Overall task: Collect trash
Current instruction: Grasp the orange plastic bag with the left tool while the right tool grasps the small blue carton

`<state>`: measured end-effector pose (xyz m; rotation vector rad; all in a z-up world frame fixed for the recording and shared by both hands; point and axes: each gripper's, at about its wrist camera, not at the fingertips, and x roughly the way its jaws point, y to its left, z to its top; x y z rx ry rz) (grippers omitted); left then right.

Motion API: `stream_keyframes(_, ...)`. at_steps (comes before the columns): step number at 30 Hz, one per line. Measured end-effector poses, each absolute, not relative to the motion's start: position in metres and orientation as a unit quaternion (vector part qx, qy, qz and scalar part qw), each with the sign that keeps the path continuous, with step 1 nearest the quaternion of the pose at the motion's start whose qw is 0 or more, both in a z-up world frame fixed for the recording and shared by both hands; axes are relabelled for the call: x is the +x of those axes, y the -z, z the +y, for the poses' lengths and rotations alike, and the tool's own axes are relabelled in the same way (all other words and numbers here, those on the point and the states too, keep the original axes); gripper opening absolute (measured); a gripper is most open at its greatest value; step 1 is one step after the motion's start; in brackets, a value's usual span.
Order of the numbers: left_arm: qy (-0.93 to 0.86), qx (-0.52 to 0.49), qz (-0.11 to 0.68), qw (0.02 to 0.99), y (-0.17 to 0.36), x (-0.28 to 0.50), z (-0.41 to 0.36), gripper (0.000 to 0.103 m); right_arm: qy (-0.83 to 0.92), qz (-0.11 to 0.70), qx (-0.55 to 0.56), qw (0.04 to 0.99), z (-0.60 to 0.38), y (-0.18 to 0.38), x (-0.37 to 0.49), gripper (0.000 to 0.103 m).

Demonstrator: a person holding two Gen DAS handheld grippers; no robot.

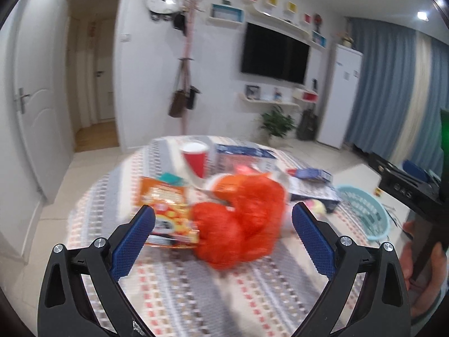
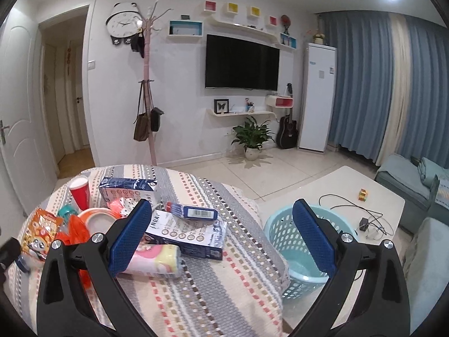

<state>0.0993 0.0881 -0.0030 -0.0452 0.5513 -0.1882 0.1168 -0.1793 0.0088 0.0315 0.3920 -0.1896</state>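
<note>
Plainly, almost nothing is collected yet: the light blue basket (image 2: pixel 291 241) beside the table shows a bare bottom through its open top, while every scrap still lies on the striped tablecloth (image 2: pixel 210 280).

Nearest the left gripper (image 1: pixel 223 219), whose blue pads stand wide apart and hold nothing, a crumpled red plastic bag (image 1: pixel 241 219) sits right between and just beyond the fingertips; the view is blurred, so I cannot tell whether a pad touches it. Just left of the bag lies an orange snack packet (image 1: pixel 165 202). A hand (image 1: pixel 426 269) gripping the other tool's handle shows at the right edge.

The right gripper (image 2: pixel 221 224) is likewise spread wide and empty, poised over the table's right part with one finger above the table and the other over the basket. Near its left finger lies a pink-and-yellow soft pack (image 2: pixel 157 258), touching a flat blue-and-white carton (image 2: pixel 190 236) behind it; a small blue box with a barcode (image 2: pixel 193 212) rests on top of that carton. Farther back are a white-and-orange bowl (image 2: pixel 98 220), a red paper cup (image 2: pixel 80 193) standing upright, and another carton (image 2: pixel 129 191) on its side.

So all the pieces remain, by my judgement. The pile is crowded: the bag leans against the bowl, and stacked cartons could slide when one is pulled. The basket stands lower than the tabletop and close to it.

Beyond, a low white table (image 2: pixel 336 196) carries a cable, and a wall television (image 2: pixel 242 61) hangs well apart.
</note>
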Motion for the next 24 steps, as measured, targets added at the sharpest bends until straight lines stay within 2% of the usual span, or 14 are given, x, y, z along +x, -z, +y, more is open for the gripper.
stream_keyframes(3,0.103,-0.003,0.303,0.948,0.021,0.115,0.067,0.094,0.085,0.204,0.01,0.975,-0.189,-0.001,0.125,0.095)
stream_keyframes(9,0.081,0.023,0.347,0.934,0.055,0.141,0.047,0.084,0.049,0.245,-0.026,0.968,-0.188,0.033,0.141,0.083)
stream_keyframes(11,0.071,0.036,0.353,0.932,0.062,0.147,0.043,0.079,0.039,0.252,-0.028,0.967,-0.19,0.039,0.15,0.083)
stream_keyframes(15,0.064,0.042,0.36,0.93,0.068,0.156,0.041,0.079,0.024,0.261,-0.028,0.965,-0.193,0.039,0.171,0.083)
stream_keyframes(24,0.041,0.055,0.364,0.929,0.071,0.168,0.04,0.07,-0.024,0.298,-0.083,0.951,-0.179,0.051,0.229,0.083)
